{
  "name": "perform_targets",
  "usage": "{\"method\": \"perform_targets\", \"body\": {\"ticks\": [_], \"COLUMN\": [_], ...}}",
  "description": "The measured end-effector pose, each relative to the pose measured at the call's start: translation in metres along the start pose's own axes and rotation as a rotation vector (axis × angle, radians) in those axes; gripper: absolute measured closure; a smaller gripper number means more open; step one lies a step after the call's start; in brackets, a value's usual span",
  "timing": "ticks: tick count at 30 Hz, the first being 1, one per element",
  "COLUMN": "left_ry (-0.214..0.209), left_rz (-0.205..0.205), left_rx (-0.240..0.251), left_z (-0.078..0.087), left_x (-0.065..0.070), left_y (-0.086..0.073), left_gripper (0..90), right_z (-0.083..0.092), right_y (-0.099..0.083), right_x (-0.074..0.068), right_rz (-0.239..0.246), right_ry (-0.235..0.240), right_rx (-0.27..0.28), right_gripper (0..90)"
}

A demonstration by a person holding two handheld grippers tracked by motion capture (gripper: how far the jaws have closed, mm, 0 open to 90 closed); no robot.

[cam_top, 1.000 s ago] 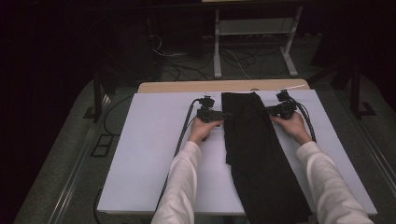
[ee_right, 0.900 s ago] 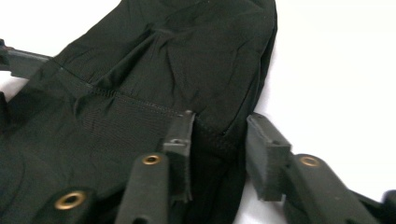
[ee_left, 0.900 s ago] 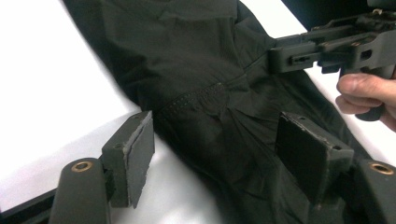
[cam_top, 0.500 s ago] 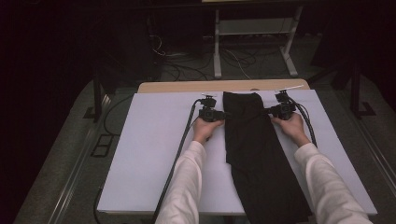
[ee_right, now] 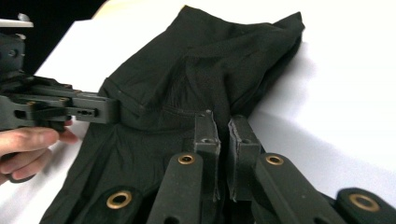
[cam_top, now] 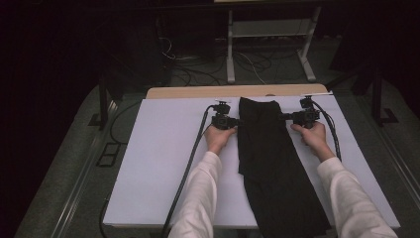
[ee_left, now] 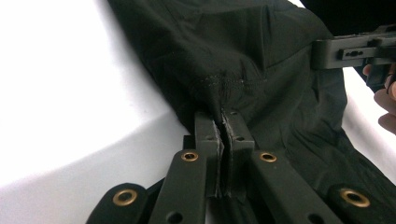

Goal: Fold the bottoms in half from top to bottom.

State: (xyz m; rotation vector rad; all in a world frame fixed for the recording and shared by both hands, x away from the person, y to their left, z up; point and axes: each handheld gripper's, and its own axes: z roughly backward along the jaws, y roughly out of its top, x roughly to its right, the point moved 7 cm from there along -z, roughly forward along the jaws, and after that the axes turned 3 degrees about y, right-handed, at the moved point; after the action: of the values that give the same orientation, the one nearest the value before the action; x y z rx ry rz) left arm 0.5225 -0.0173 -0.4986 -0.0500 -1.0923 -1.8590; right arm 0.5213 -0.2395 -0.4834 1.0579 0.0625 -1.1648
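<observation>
Dark room; white-topped table [cam_top: 163, 163], metal stand [cam_top: 270, 44] behind (cables [cam_top: 198, 64] on floor).

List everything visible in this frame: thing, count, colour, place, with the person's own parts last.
Garment: one, black, lying lengthwise down the table's middle, near end hanging over the front edge.
Table cover: one, white, spread over the tabletop.
Tabletop edge: one, light wood, bare strip at the far side.
Stand: one, white-framed, on the floor beyond the table.
Cables: several, on the floor behind the table.
Left gripper: one, black, shut on the garment's left edge near its far end.
Right gripper: one, black, shut on the right edge.
Sleeves: two, white, entering from the bottom.
</observation>
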Motion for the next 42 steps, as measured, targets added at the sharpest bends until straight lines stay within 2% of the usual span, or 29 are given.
{"method": "perform_targets", "body": {"ticks": [6,10,11,13,18,21,29,42], "left_ry": [-0.022,-0.043,-0.053,-0.071,-0.082,-0.099,-0.128,-0.155], "left_rz": [0.011,0.018,0.019,0.024,0.015,0.021,0.006,-0.012], "left_rx": [0.026,0.041,0.048,0.061,0.081,0.094,0.109,0.127], "left_z": [0.005,0.011,0.012,0.014,0.016,0.019,0.031,0.051], "left_x": [0.003,0.005,0.006,0.008,0.014,0.017,0.028,0.043], "left_y": [-0.001,0.0,0.0,-0.001,-0.006,-0.007,-0.01,-0.013], "left_gripper": [86.1,86.1,86.1,86.1,86.1,86.2,86.2,86.0], "right_z": [0.005,0.009,0.009,0.01,0.02,0.023,0.03,0.046], "right_y": [-0.002,-0.003,-0.004,-0.007,-0.009,-0.012,-0.016,-0.02], "right_x": [-0.006,-0.007,-0.007,-0.006,-0.008,-0.01,-0.018,-0.037], "right_rz": [0.012,0.002,-0.014,-0.019,-0.032,-0.024,-0.015,0.013], "right_ry": [0.012,0.026,0.032,0.021,0.037,0.034,0.021,0.042], "right_rx": [0.013,0.026,0.031,0.02,0.044,0.044,0.051,0.075], "right_gripper": [83.1,83.1,83.1,83.1,83.1,83.1,83.1,83.1]}}
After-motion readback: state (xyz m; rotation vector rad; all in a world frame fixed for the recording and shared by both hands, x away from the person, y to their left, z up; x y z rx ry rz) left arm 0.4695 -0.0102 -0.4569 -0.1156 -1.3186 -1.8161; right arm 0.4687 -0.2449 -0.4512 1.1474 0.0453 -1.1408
